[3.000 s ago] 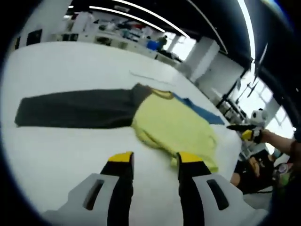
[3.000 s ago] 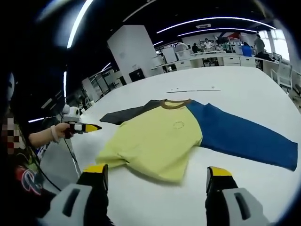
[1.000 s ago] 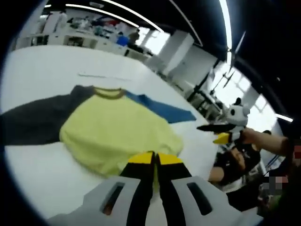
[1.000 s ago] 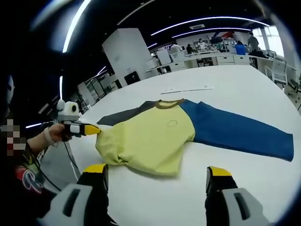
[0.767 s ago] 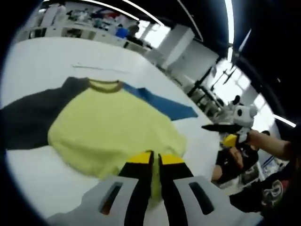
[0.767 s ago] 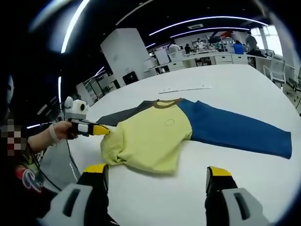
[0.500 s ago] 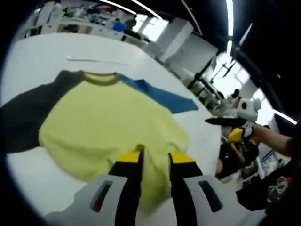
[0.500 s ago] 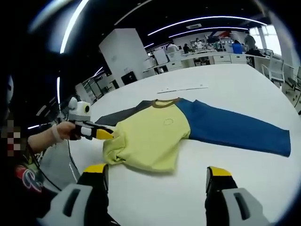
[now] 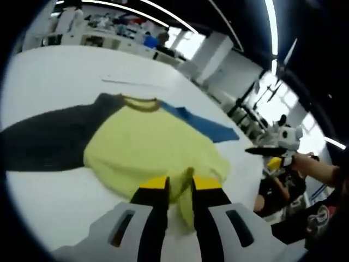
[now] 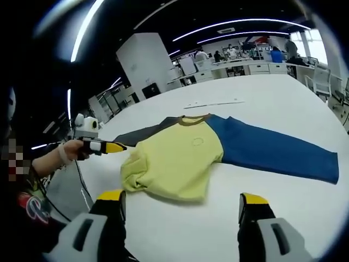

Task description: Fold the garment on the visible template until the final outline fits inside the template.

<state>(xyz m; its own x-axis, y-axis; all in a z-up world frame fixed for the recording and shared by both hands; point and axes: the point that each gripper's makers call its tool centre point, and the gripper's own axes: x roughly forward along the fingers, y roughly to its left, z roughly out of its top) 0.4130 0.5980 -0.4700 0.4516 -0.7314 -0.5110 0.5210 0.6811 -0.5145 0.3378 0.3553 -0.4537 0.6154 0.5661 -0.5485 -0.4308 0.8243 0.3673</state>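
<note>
Starting at the left claw (image 9: 179, 184): parted by a narrow gap, clamping nothing. Seen from the right gripper view with its yellow tips pointing at the near corner of the long-sleeved shirt (image 10: 174, 158), just beside the cloth and, as far as can be told, not touching it. Just ahead of those jaws, a rumpled fold at the hem corner (image 10: 133, 173), bunched up rather than flat.

Over at the right claw (image 10: 181, 206): spread wide, gripping nothing, hovering over bare white bench (image 10: 262, 93) just short of the shirt's hem.

Further out, the shirt spread on the bench: yellow body in the middle, brownish collar (image 10: 193, 120) on the far side, dark grey sleeve (image 9: 49, 142) stretched out to one side, blue sleeve (image 10: 272, 150) stretched out to the other. Beyond the collar, a thin pale strip (image 10: 212, 103) lying on the bench; impossible to say whether it belongs to the template, and no template outline to be made out under the cloth.

Judged as early in the fold: both sleeves lying fully out, body unfolded, only the hem corner disturbed. Likely step in hand: choosing a grip for the first fold. Next move probably calls for closing on one layer of cloth at a sleeve or hem edge, lifting it and laying it across the yellow body, then smoothing the bunched corner so the outline shrinks evenly.
</note>
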